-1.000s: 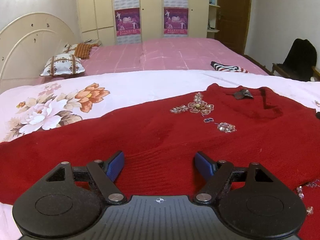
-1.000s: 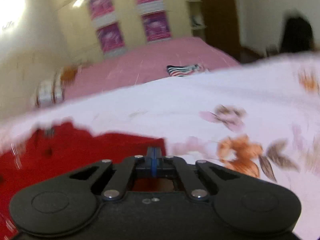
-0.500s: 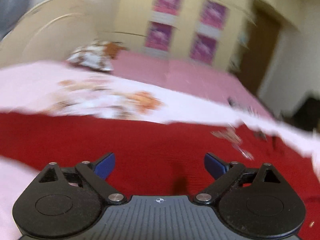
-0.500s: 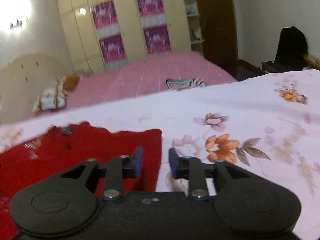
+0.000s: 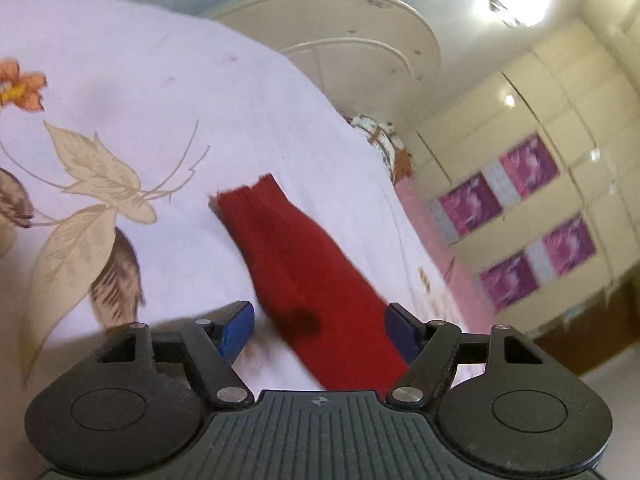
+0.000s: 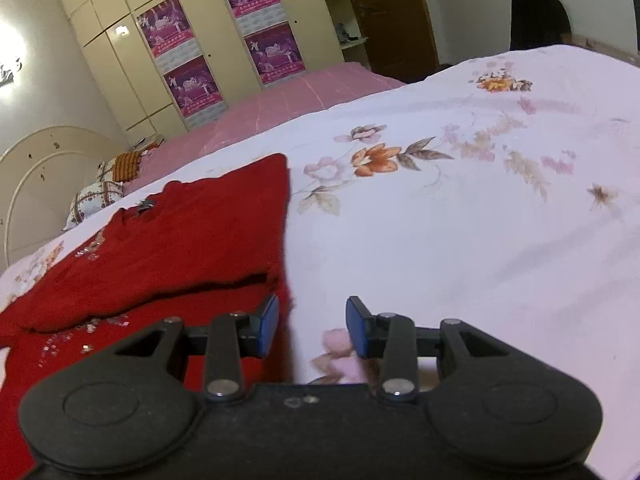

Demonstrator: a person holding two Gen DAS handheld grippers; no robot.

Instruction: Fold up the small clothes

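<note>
Red sweater (image 6: 168, 240) flat on the flowered bedsheet (image 6: 460, 240), one side already folded over its body.
Sleeve (image 5: 296, 264) lies stretched toward the bed's edge, likely next to fold. Left claw (image 5: 318, 330) wide, straddling sleeve, gripping nothing; right claw (image 6: 312, 326) part-open, empty, at the sweater's right edge.

Red knit sweater (image 6: 168, 236), matt, w/ shiny beads; floral cloth sheet (image 6: 460, 240) smooth; tongs (image 6: 312, 326) matt black plastic.

Right gripper (image 6: 312, 326) has its jaws spread wide with nothing between them, right at the edge of the red sweater (image 6: 168, 240), which is folded over on the floral sheet (image 6: 460, 240).
</note>
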